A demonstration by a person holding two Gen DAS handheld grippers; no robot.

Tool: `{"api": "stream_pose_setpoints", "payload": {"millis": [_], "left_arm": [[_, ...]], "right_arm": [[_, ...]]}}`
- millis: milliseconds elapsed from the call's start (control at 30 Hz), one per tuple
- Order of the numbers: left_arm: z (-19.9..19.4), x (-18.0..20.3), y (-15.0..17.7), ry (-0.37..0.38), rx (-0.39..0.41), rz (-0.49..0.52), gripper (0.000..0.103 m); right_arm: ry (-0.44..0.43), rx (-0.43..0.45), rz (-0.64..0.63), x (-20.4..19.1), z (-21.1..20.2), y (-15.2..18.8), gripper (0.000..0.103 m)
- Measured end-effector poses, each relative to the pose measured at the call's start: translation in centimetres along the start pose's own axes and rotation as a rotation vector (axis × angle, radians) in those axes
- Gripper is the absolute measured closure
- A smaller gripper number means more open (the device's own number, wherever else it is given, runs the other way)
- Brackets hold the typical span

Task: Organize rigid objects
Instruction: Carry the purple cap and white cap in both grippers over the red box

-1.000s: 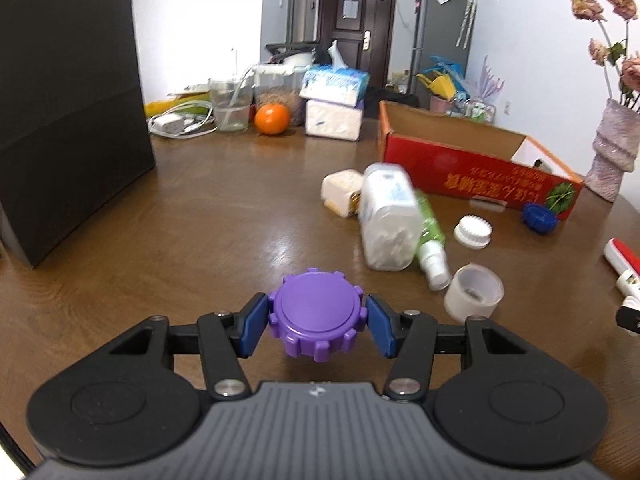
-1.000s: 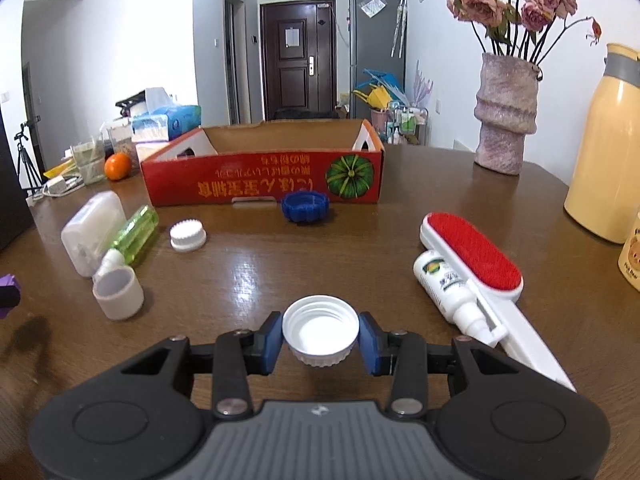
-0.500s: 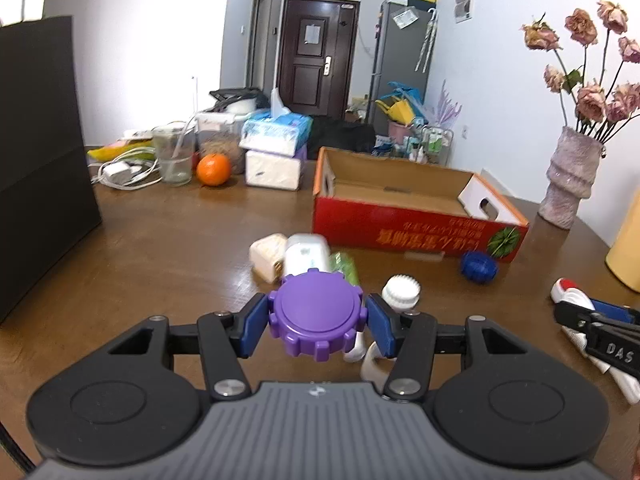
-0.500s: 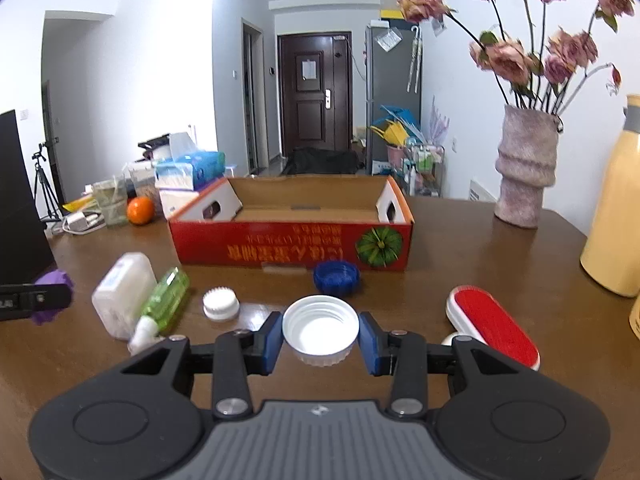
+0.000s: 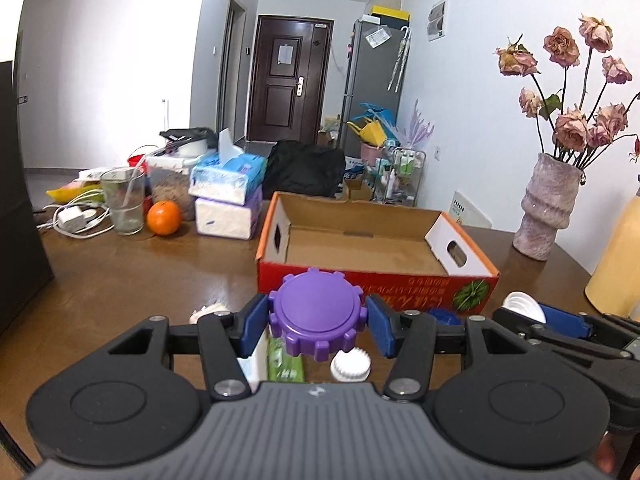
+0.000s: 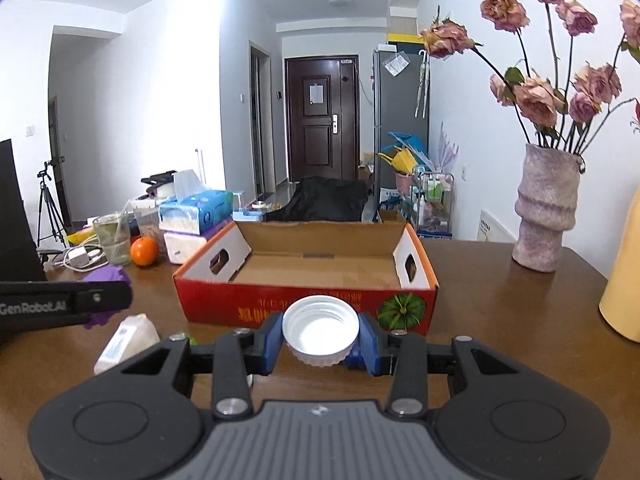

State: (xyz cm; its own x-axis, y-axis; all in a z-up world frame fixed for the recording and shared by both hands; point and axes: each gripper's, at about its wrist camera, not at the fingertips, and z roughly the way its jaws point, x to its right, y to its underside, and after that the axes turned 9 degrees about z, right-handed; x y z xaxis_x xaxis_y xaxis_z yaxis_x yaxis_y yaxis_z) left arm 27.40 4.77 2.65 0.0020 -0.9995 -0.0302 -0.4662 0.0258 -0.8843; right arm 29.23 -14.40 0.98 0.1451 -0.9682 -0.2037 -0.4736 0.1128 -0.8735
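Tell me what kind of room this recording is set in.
Most likely a lived-in home, a dining or living area. A wooden table carries a vase of dried flowers, tissue packs and an orange, with a fridge and a dark entry door behind.

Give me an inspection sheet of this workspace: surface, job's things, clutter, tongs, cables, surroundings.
Surface: brown wooden table, glossy.
Job's things: purple cap and white cap held up; red cardboard box open, nothing seen inside; blue cap, ribbed white cap on the table.
Clutter: orange, glass, tissue packs, vase.
Tongs: left tongs shut on purple cap; right tongs shut on white cap.
Cables: white charger cable at far left.
Surroundings: dark door, tripod.
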Motion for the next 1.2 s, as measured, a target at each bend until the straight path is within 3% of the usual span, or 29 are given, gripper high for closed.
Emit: {"api": "stream_pose_setpoints", "payload": {"millis": [800,1200], "left_arm": [[7.9,0.7,-5.3,-0.033,0.054,-0.033,0.048],[12.9,1.1,-7.2,-0.074,0.040,-0.018,0.048]], "right_arm": [[-0.029,0.040,0.022,-0.5,8.2,-4.5,0.064],[-0.033,0.045,0.039,0.0,13.3,-6.0,0.064]]}}
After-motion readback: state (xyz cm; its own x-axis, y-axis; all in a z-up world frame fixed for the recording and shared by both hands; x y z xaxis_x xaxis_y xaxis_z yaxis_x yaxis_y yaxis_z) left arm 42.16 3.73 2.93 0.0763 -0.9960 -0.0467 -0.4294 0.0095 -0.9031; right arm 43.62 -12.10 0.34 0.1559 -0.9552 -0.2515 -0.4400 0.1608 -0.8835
